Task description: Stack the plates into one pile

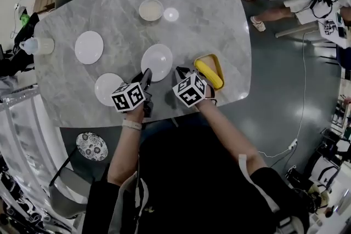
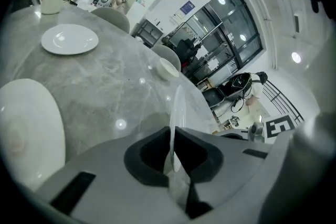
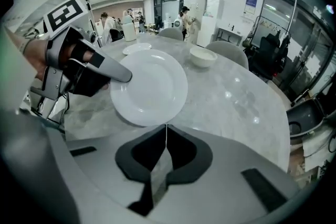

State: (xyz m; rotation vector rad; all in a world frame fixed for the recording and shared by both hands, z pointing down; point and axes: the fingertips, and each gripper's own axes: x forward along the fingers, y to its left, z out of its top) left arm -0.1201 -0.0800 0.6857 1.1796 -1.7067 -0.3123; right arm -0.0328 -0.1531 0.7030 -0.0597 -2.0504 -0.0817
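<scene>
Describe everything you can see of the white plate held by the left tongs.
The plate is round, plain white and glossy, like glazed ceramic, with a shallow well, a broad rim and nothing on it. The left tongs are shut on its rim. It looks tilted and lifted, at least at that edge, above the grey marbled table, with its shadow underneath.

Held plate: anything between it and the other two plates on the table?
Nothing visible. The left claw grips the held plate by its rim; only bare table lies between it and the near plate and the far plate. The bowl and yellow object sit off that path.
</scene>
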